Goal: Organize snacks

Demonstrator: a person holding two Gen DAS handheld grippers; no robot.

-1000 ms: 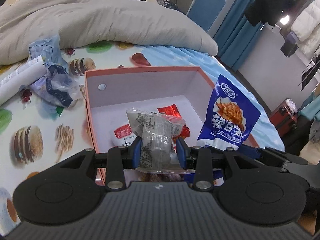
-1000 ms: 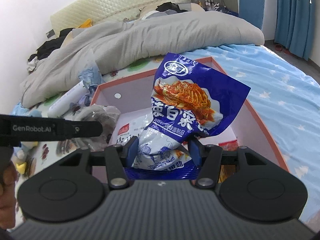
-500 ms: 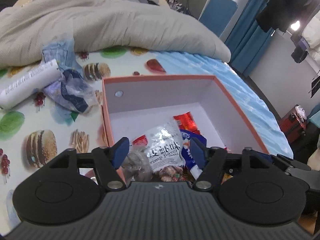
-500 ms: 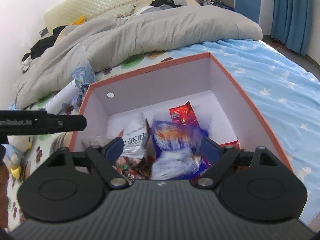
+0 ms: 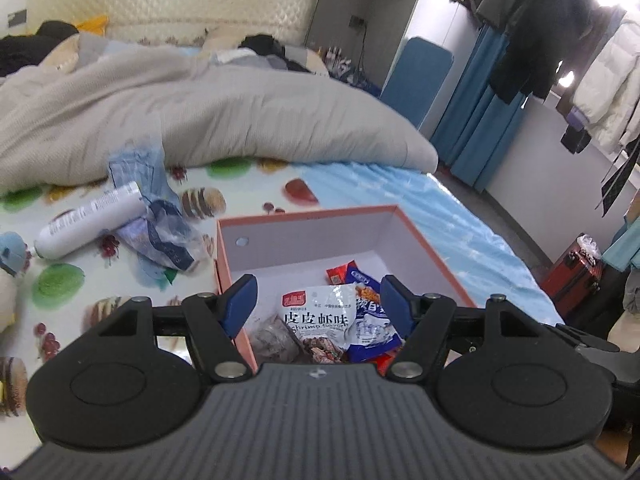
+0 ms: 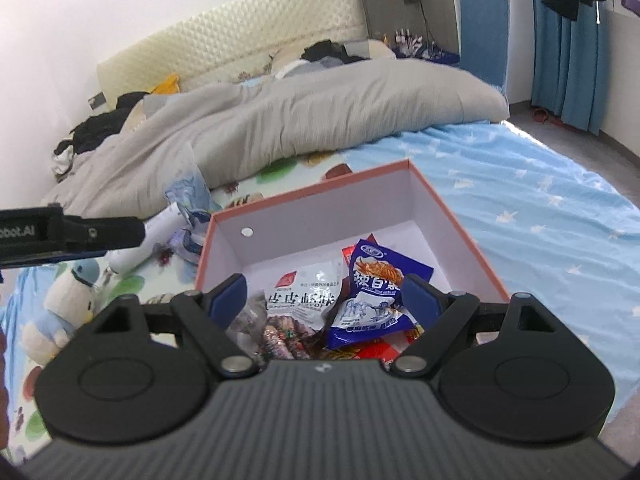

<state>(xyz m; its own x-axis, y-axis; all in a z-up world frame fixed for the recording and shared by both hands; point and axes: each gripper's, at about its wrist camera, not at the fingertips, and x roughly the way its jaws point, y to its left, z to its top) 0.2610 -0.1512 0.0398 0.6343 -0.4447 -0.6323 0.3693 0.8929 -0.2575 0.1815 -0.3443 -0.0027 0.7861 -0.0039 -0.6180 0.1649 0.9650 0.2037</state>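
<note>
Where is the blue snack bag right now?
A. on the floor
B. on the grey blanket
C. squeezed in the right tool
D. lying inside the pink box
D: the blue snack bag lies in the pink box beside the white shrimp bag, and the right tool is open and empty.

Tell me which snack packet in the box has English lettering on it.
The white packet in the pink box, printed "Shrimp flavor". The blue packet overlapping its right edge and the red packet behind show no English.
</note>
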